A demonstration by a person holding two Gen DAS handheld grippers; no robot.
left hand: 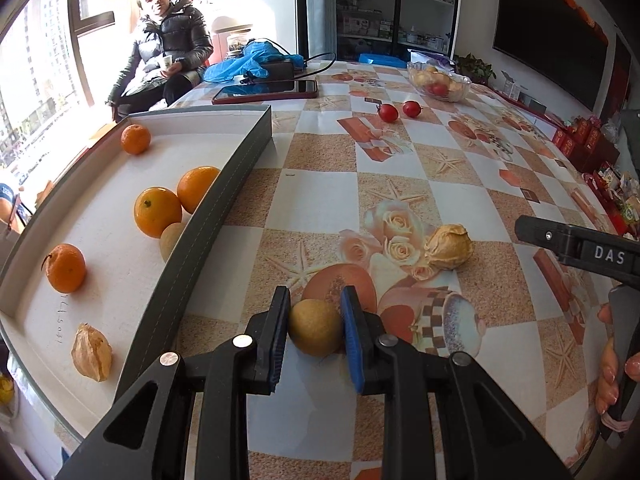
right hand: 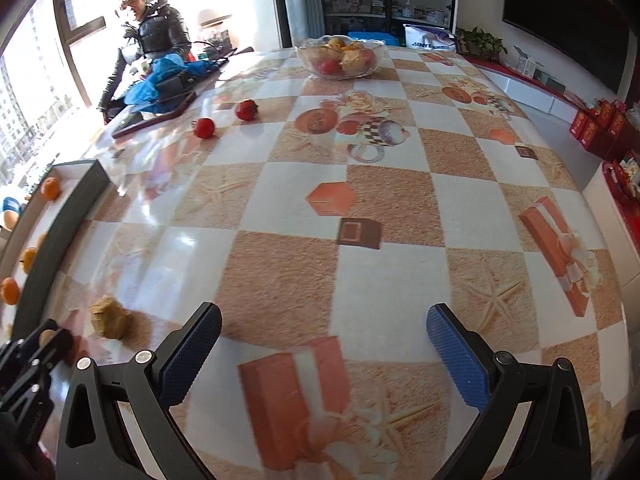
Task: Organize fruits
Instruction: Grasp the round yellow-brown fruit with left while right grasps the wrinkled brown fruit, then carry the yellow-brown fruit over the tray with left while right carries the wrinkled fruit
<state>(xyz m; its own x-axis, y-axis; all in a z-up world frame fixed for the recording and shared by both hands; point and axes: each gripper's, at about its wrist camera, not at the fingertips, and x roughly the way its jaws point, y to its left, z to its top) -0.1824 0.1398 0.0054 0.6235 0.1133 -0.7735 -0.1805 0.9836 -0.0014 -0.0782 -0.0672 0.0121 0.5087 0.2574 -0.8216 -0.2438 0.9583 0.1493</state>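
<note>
My left gripper (left hand: 316, 304) is shut on a small round tan fruit (left hand: 315, 333) low over the table, just right of the grey-walled box (left hand: 224, 196). The box holds several oranges (left hand: 157, 211), a tan fruit (left hand: 172, 240) and a husked fruit (left hand: 91, 351). Another husked fruit (left hand: 449, 246) lies on the tablecloth; it also shows in the right wrist view (right hand: 111, 317). Two red tomatoes (left hand: 388, 113) lie farther back. My right gripper (right hand: 324, 320) is open and empty above the tablecloth. The left gripper (right hand: 52, 340) shows at the right wrist view's lower left.
A glass bowl (right hand: 340, 56) of mixed fruit stands at the table's far end. A phone (left hand: 266, 90), a blue bag (left hand: 248, 65) and cables lie at the far left. A seated person (left hand: 168, 40) is by the window. Red boxes (right hand: 600, 128) line the right side.
</note>
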